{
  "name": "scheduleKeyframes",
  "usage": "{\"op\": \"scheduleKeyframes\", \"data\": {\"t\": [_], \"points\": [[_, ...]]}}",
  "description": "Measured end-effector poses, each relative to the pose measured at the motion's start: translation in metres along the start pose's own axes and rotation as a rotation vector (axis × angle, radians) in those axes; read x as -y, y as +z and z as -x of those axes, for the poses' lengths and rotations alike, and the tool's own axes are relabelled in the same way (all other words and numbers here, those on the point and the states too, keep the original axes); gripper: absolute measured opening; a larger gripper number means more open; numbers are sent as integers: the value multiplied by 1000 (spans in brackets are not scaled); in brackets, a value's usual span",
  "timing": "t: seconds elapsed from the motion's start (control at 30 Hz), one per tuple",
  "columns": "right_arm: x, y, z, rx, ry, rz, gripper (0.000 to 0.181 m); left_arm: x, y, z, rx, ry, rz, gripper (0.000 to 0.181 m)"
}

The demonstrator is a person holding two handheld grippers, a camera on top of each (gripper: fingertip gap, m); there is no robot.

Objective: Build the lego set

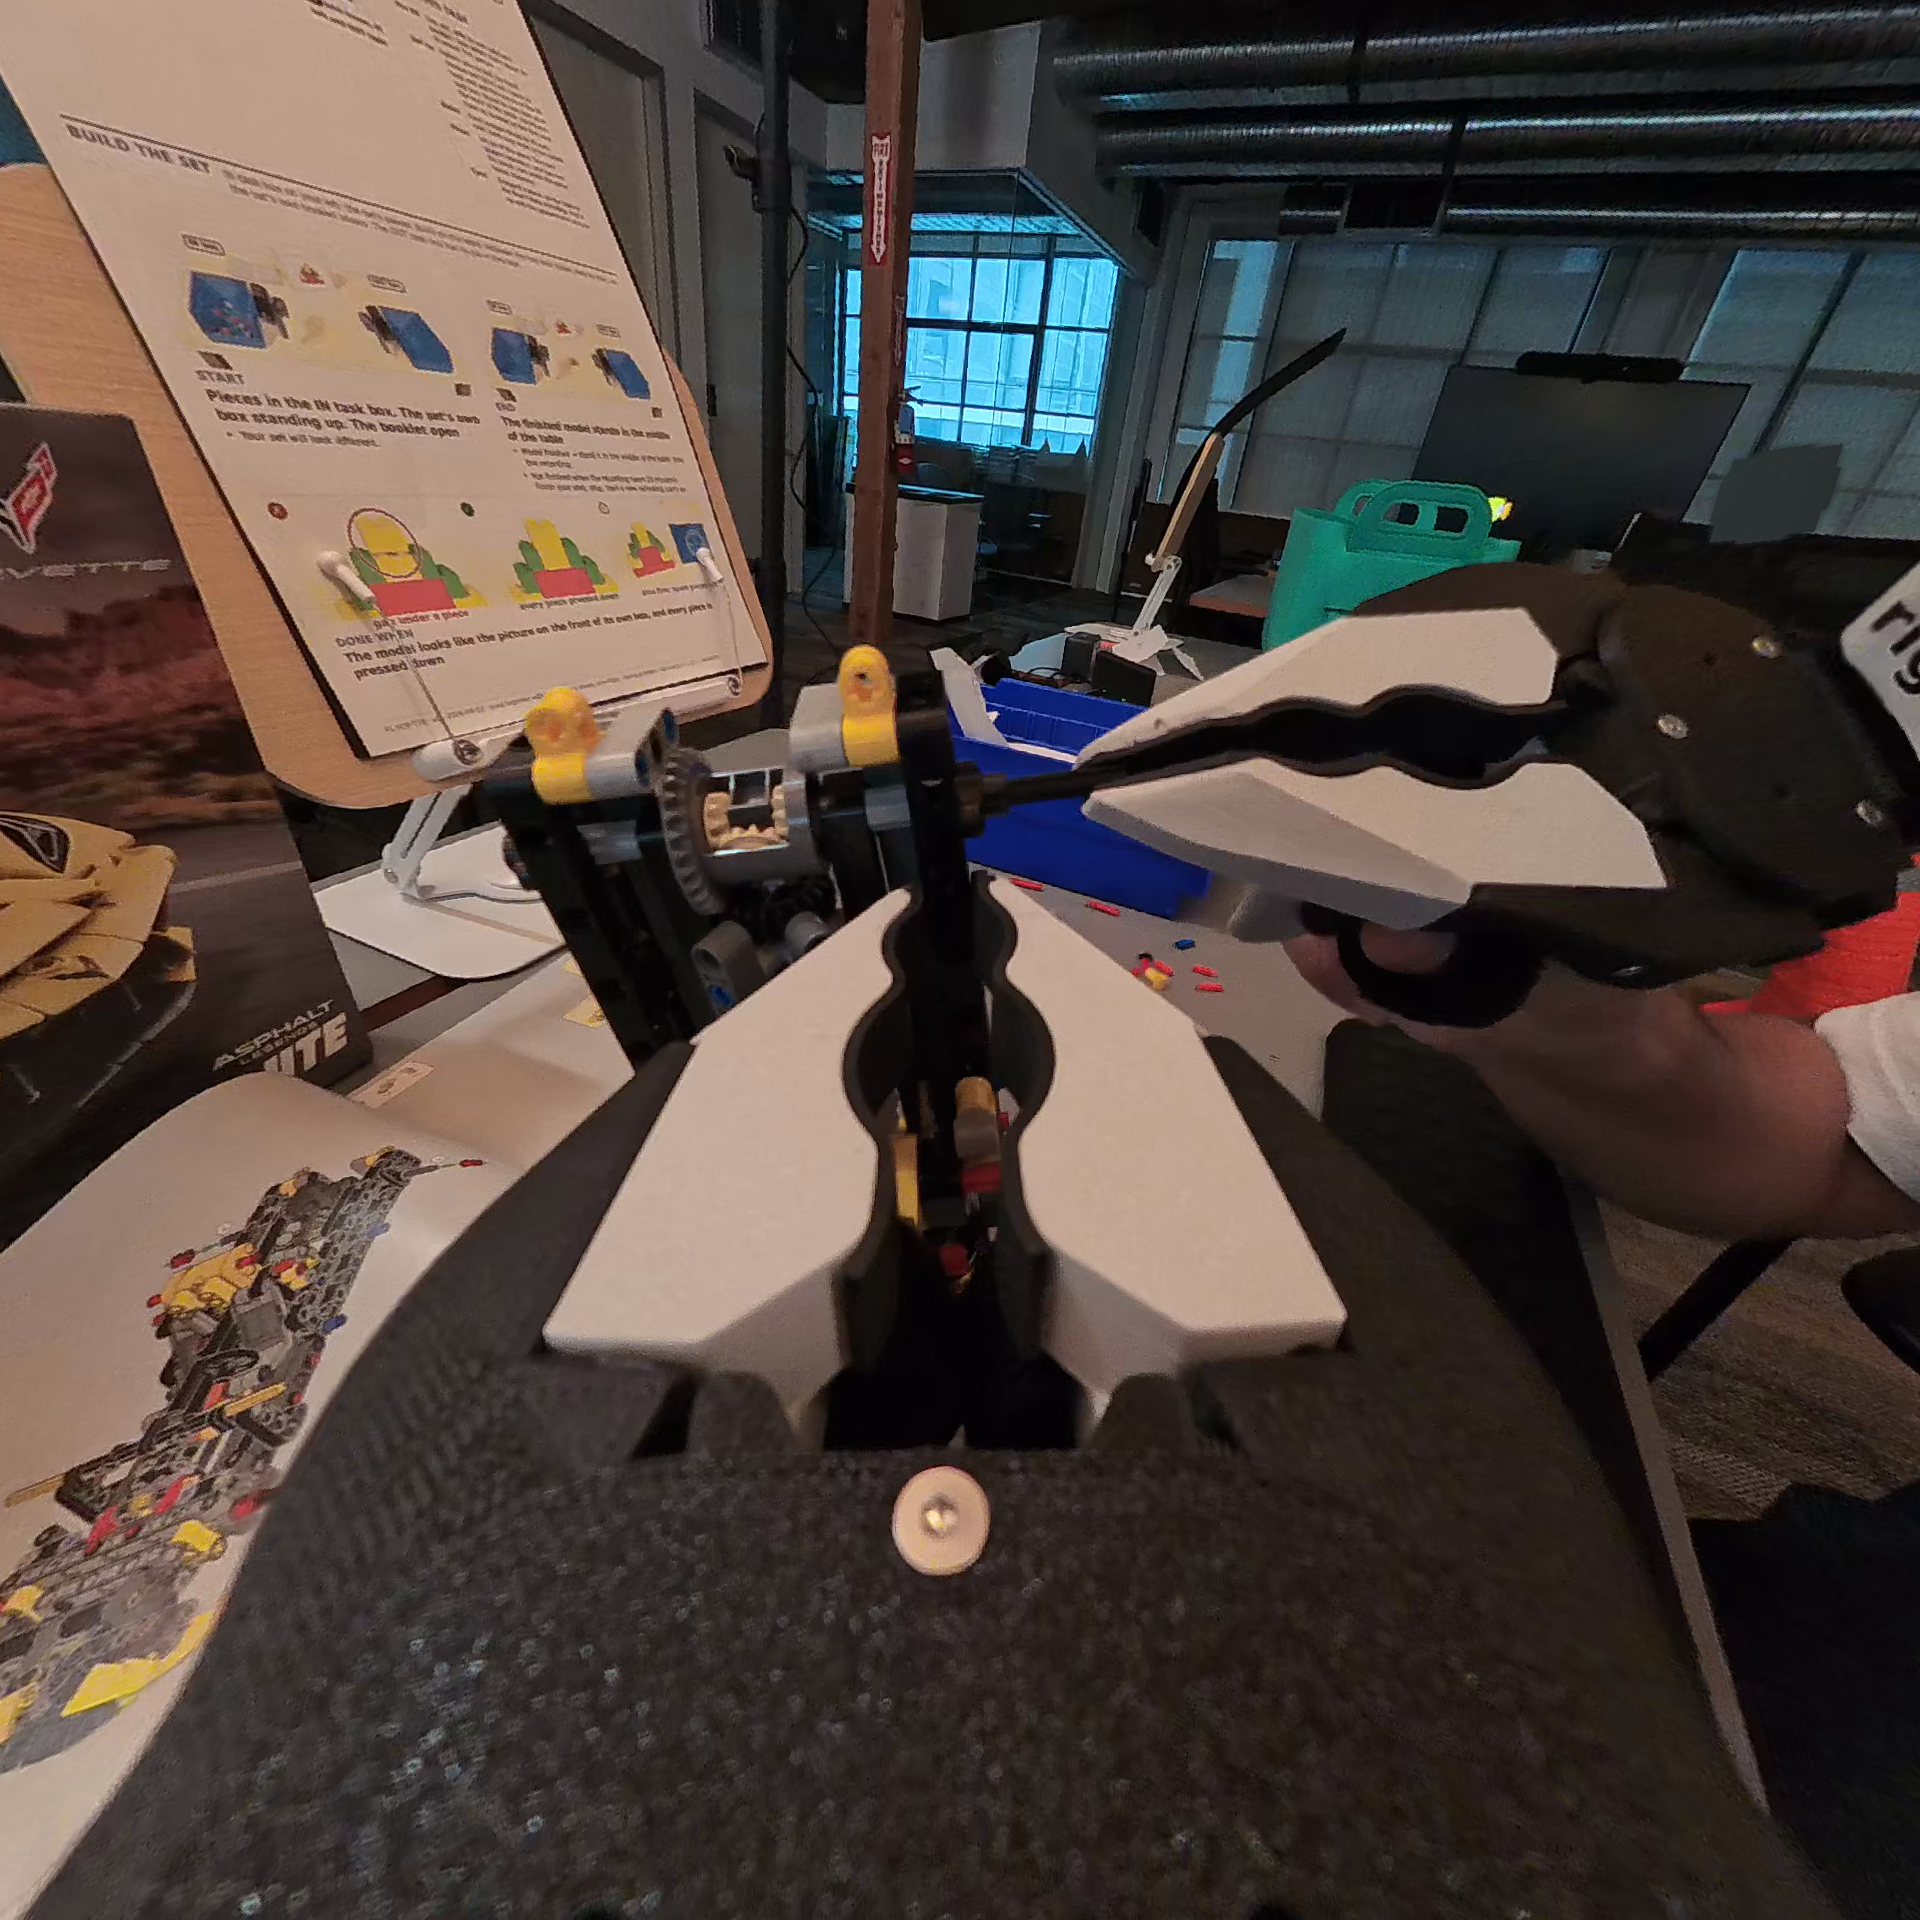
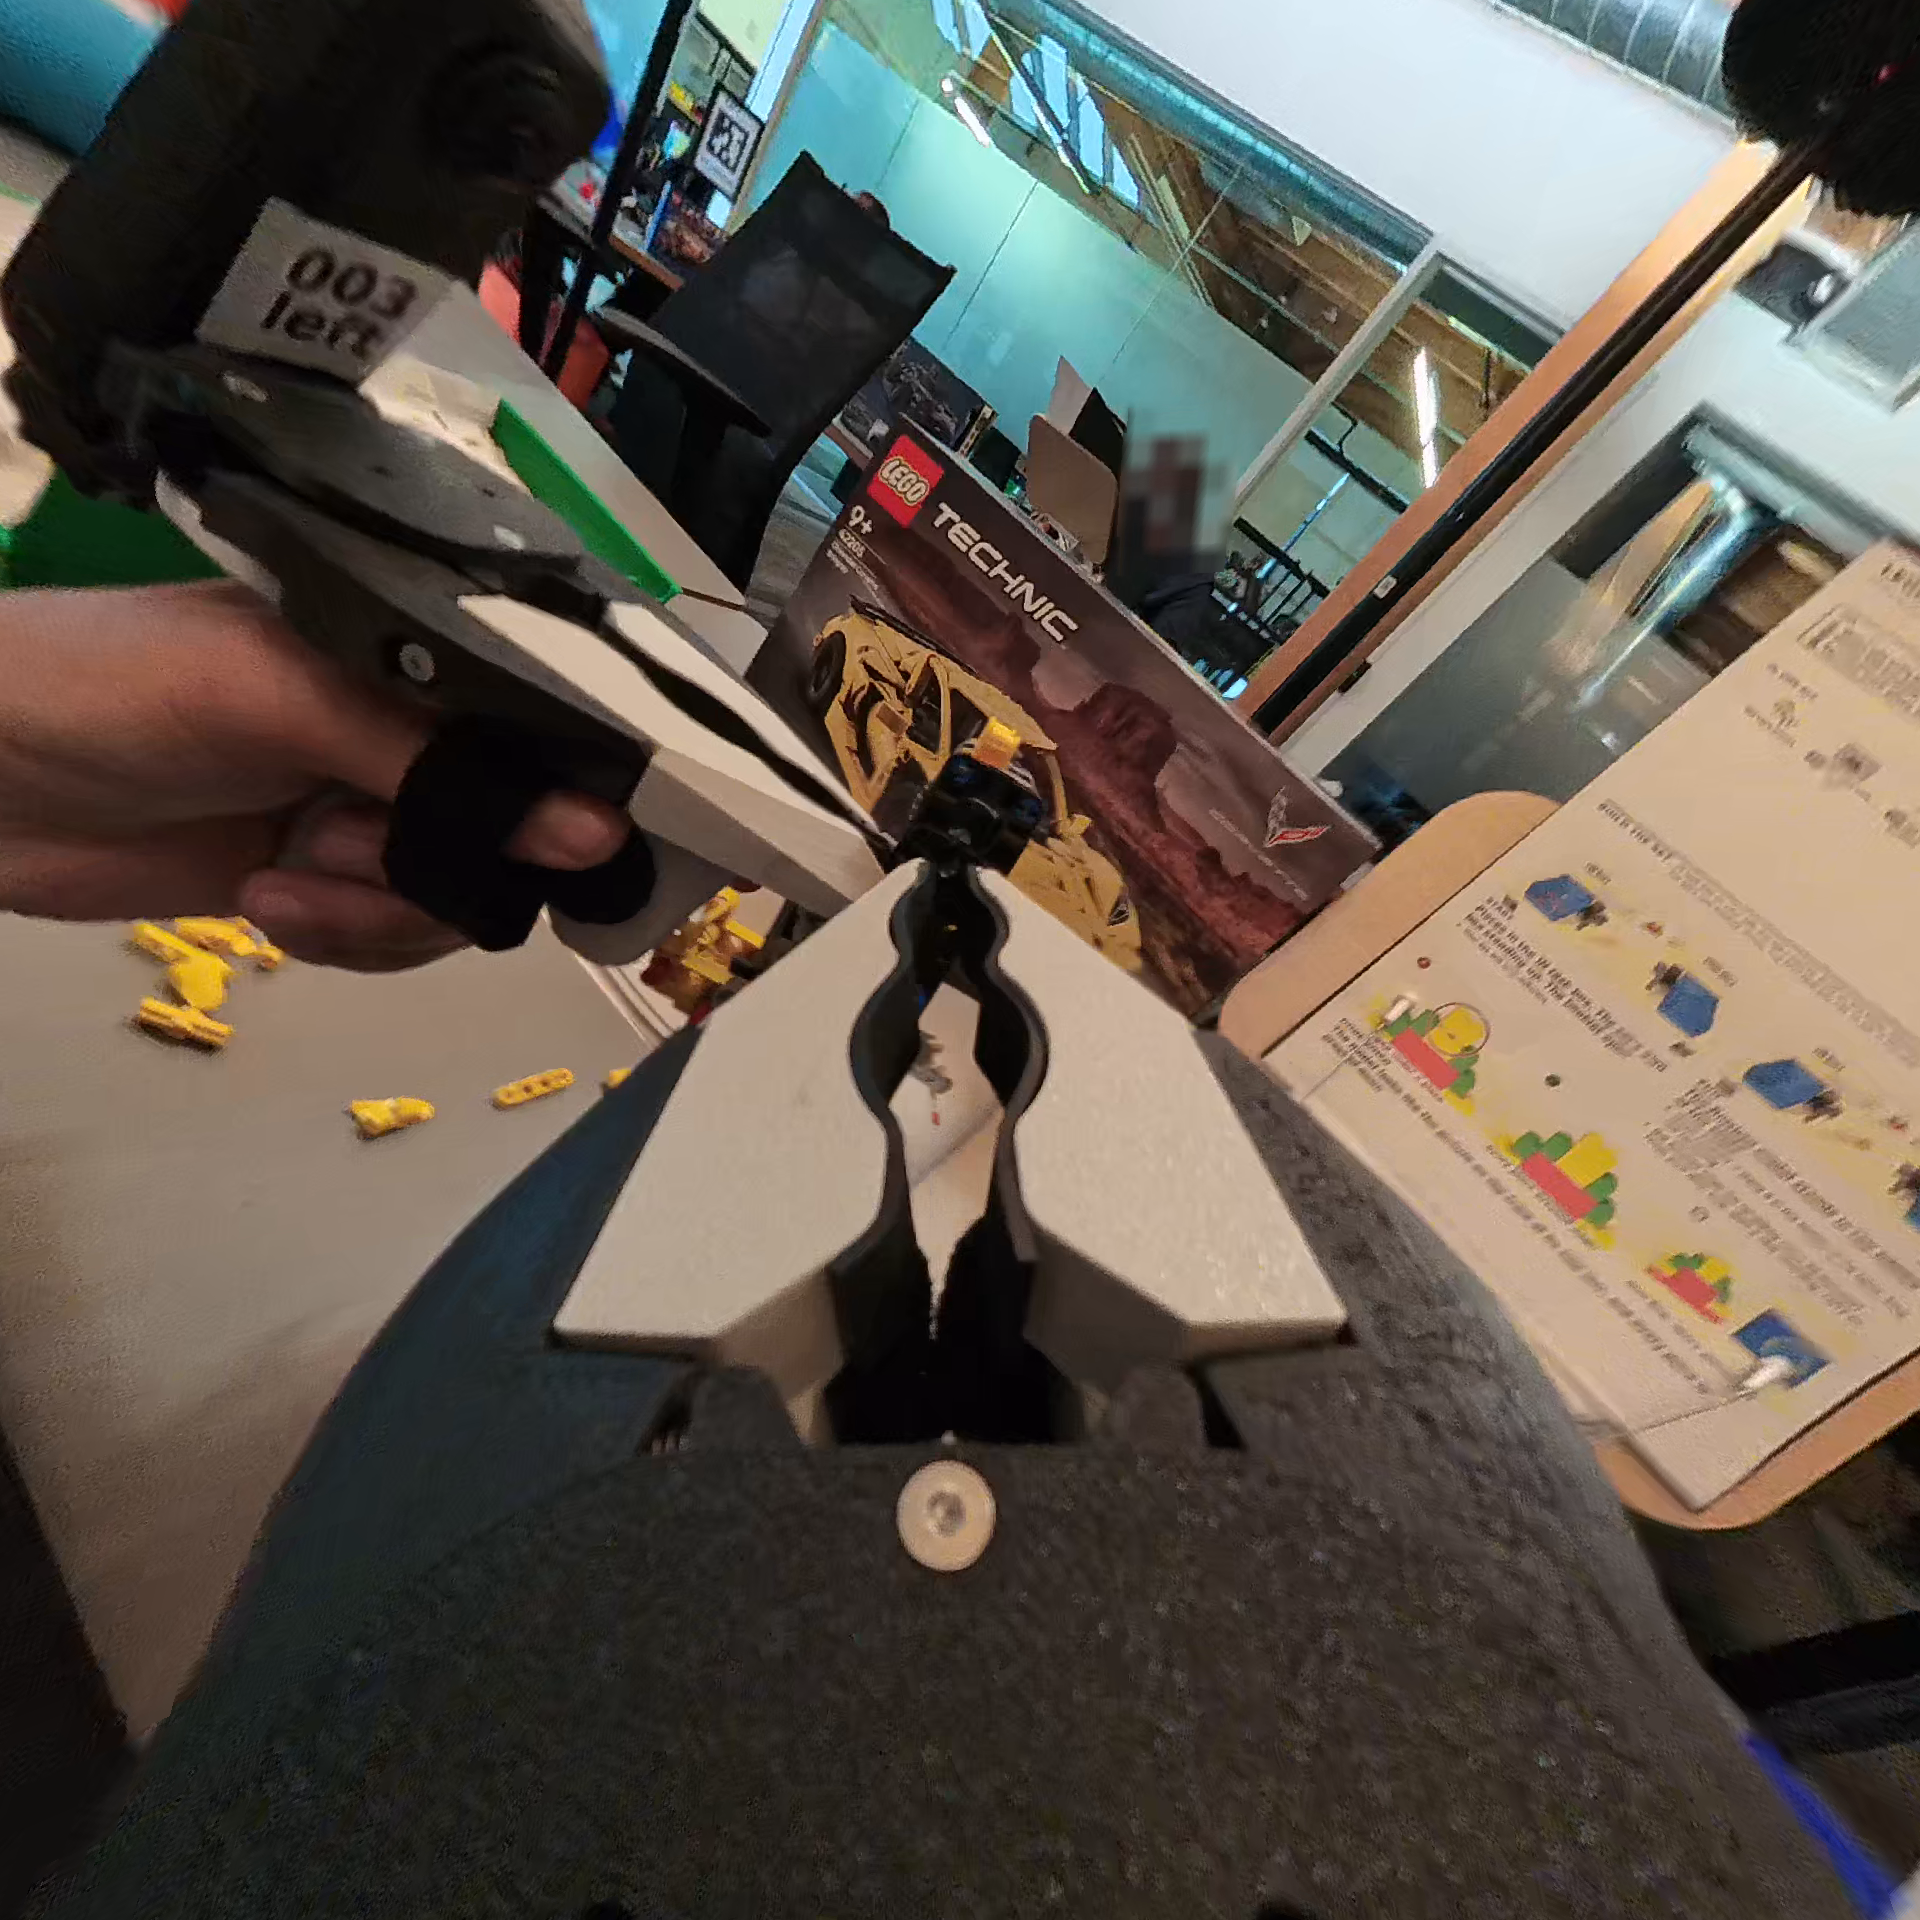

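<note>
Risk assessment. The left tool (image 1: pixel 940 904) is clamped on the black frame of the partly built Technic chassis (image 1: pixel 727 821), which is held upright above the desk (image 2: pixel 260 1195) in front of the standing instruction board (image 1: pixel 436 416). The right tool (image 1: pixel 1086 779) is pinched on a thin black axle (image 1: pixel 1023 787) whose far end meets a hole in the frame's side beam.

1. Misalignment: the axle enters nearly level from the person's right. If the right tool tilts, I judge the axle could bind in the hole or lever the beam off its pins.
2. Slip: the axle is gripped only at the very tips of the right tool. Push force could make it slide back between the pads or drop to the desk among the loose red pins (image 1: pixel 1164 971).
3. Counter-force: the left tool grips a narrow section low on the frame. A hard push may rotate the chassis in that grip and disturb the grey gear (image 1: pixel 681 831) and the yellow connectors (image 1: pixel 561 743).

Pose. The right hand (image 1: pixel 1558 1049) holds its tool on its side, fingers stacked one above the other, pointing left. The left hand (image 2: pixel 208 769) holds its tool angled towards the assembly, one finger through the trigger loop. In the right wrist view the tools meet almost tip to tip before the set's box (image 2: pixel 1039 748); loose yellow parts (image 2: pixel 197 977) lie well apart on the desk.
</note>
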State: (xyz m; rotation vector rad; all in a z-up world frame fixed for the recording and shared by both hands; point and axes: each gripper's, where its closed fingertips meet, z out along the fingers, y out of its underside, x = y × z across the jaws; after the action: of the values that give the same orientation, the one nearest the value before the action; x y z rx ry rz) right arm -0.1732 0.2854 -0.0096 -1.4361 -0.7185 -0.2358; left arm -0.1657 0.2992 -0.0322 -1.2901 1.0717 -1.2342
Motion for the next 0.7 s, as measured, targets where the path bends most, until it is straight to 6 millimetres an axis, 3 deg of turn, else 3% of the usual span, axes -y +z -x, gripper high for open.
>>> {"op": "scheduleKeyframes", "data": {"t": [0.2, 0.3, 0.53, 0.7], "points": [[-3, 0, -3, 32, 389, -51, 3, 0, 2, 1, 56, 76, 3, 8], [-3, -2, -2, 5, 436, -74, 4, 0, 3, -1, 59, 86, 5, 8], [-1, -5, 0, -31, -222, 18, 3, 0, 1, -5, 18, 74, 6, 8], [-3, -8, -2, -10, -429, 99, 3, 0, 3, -8, 37, 134, 2, 8]]}}
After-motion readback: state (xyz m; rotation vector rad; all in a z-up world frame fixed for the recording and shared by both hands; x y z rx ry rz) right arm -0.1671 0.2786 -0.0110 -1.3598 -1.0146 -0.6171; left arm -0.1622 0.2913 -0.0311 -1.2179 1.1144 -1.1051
